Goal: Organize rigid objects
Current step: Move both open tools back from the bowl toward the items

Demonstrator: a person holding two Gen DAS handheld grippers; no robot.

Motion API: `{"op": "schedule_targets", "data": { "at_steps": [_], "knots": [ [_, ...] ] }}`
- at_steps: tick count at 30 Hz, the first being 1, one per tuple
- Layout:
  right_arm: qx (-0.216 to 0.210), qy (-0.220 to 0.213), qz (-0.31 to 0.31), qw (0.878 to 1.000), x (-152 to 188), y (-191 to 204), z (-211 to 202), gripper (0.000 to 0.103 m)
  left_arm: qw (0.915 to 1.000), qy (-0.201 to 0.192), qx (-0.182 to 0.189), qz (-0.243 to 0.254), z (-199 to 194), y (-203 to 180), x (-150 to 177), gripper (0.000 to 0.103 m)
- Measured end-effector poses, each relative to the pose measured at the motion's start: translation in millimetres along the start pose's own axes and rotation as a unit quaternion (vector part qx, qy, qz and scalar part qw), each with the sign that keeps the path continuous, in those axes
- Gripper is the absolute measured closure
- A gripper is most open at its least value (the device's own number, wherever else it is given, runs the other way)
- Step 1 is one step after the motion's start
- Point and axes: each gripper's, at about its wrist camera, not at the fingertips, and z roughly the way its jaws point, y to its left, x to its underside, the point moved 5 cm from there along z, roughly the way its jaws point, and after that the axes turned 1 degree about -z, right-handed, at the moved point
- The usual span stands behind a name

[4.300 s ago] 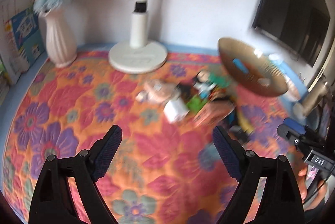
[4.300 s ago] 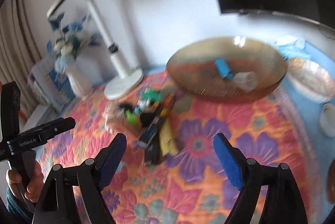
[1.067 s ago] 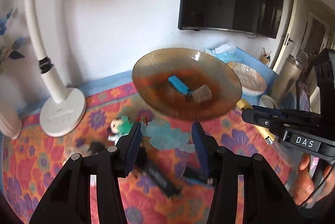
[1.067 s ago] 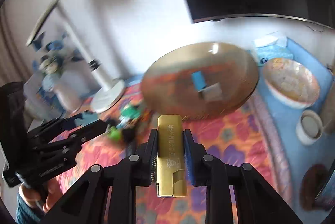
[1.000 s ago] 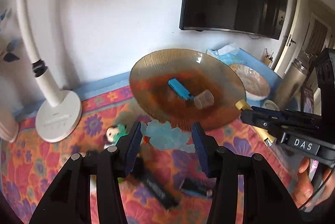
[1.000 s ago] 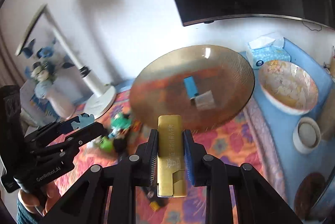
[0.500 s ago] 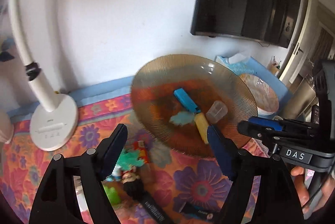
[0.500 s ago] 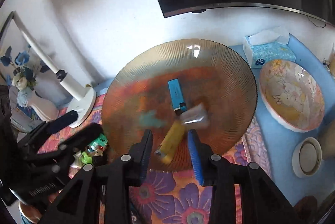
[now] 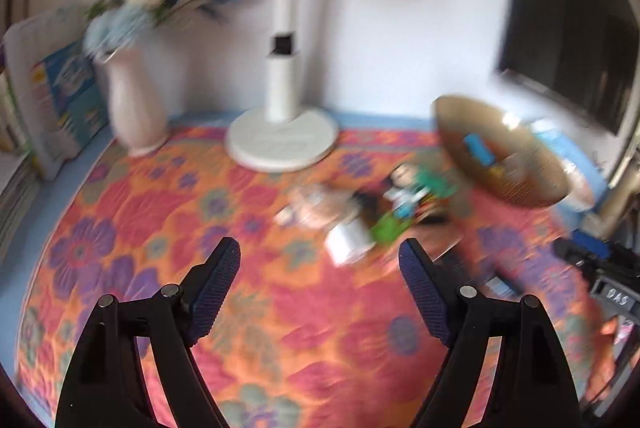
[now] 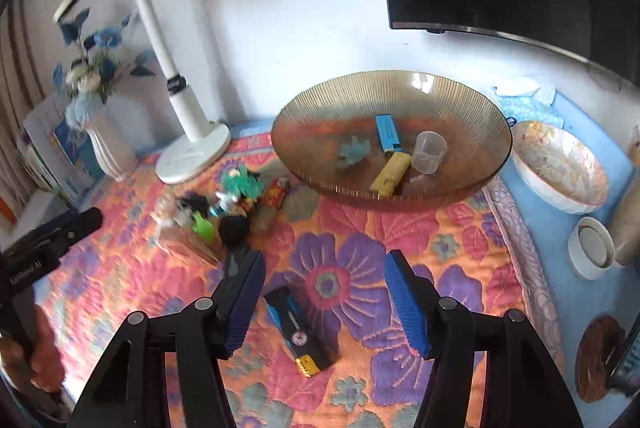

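Flat surface under bright floral quilted cloth [image 10: 352, 292], orange, pink and purple, blue edge at 3 o'clock. On cloth: ribbed amber glass bowl [image 10: 472, 115] at 1 o'clock; white round lamp base [image 10: 192, 155] at 11; pale fluted vase [image 10: 110, 147] at 10; heap of small toys [image 10: 232, 199] near centre; black-and-blue flat bar [image 10: 296, 328] at 6. On blue edge: patterned ceramic bowl [image 10: 560, 167], white round lid [image 10: 592, 248].

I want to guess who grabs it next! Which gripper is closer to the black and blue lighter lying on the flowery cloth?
Right. The right gripper hangs open just over the black and blue lighter; the left gripper is off beyond the toy pile.
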Motion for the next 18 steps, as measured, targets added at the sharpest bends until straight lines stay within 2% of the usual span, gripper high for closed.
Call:
{"op": "schedule_targets", "data": {
  "at_steps": [2, 4, 5, 8, 11, 18],
  "knots": [
    [0.027, 0.008, -0.011, 1.000, 15.1, 1.1, 15.8, 0.043, 0.9995, 0.015, -0.028, 0.010, 12.4, 11.8, 16.1, 0.023],
    [0.036, 0.019, -0.009, 0.999, 26.5, -0.8, 29.0, 0.043, 0.9988, 0.015, -0.040, 0.025, 19.3, 17.9, 26.7, 0.023],
    [0.037, 0.026, -0.008, 0.999, 28.0, -2.4, 31.5, 0.043, 0.9989, 0.014, -0.037, 0.024, 22.1, 22.1, 30.6, 0.023],
    [0.035, 0.022, -0.011, 0.999, 27.8, -1.8, 32.2, 0.038, 0.9986, 0.047, -0.021, 0.011, 33.8, 26.6, 37.4, 0.023],
    [0.043, 0.029, -0.010, 0.999, 29.2, -3.9, 34.8, 0.035, 0.9991, 0.039, -0.010, 0.015, 30.1, 24.4, 37.8, 0.023],
    [0.045, 0.025, -0.012, 0.999, 28.9, -2.2, 34.0, 0.028, 0.9991, 0.032, -0.010, 0.025, 25.7, 20.0, 38.9, 0.023]
  ]
}}
